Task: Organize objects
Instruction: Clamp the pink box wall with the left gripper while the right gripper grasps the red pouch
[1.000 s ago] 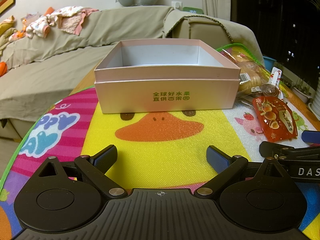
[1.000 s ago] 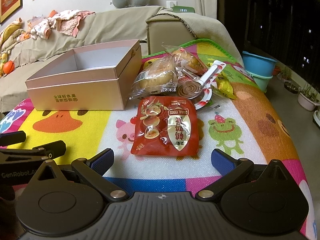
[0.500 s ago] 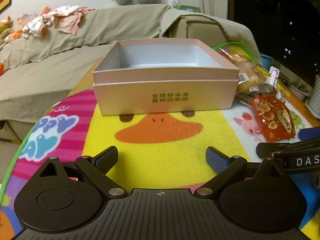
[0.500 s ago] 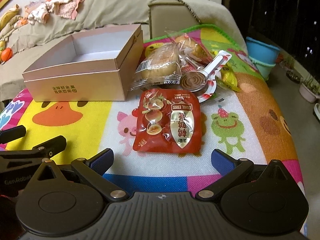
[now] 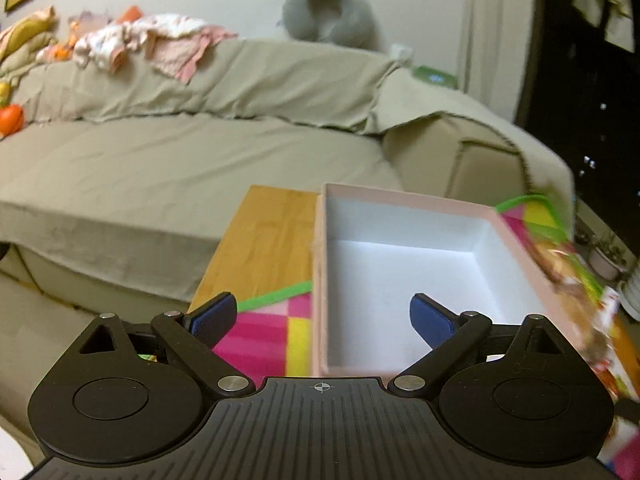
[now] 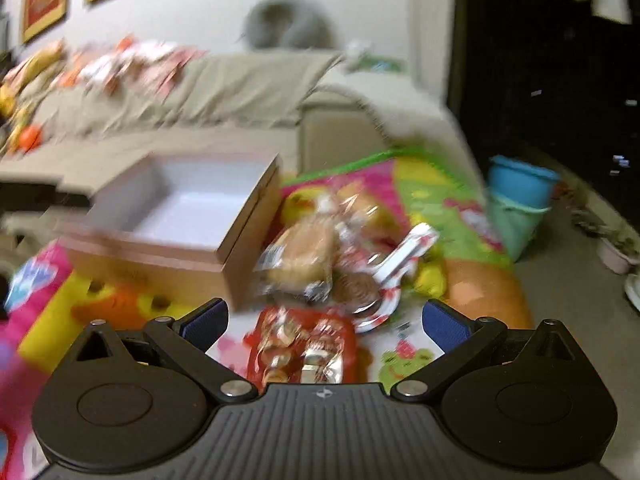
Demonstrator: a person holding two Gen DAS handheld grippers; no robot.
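Note:
An open, empty pink box (image 5: pixel 404 280) with a white inside stands on the colourful mat. My left gripper (image 5: pixel 322 314) is open and straddles the box's left wall, right finger over the inside, left finger outside. My right gripper (image 6: pixel 326 322) is open and empty, right above a red snack packet (image 6: pixel 304 350). Beyond it lie a wrapped bun (image 6: pixel 302 258), a brown spiral sweet in a white and red wrapper (image 6: pixel 378 284) and more packets, beside the box (image 6: pixel 180 216). The right wrist view is blurred.
The mat (image 5: pixel 272 332) covers a wooden table (image 5: pixel 268 240) in front of a beige sofa (image 5: pixel 200 140). Blue and green tubs (image 6: pixel 518 204) stand on the floor at the right. Plant pots (image 5: pixel 606 258) sit further right.
Both grippers have moved forward. My left gripper has risen and gone to the box's left wall. My right gripper has closed in over the red packet.

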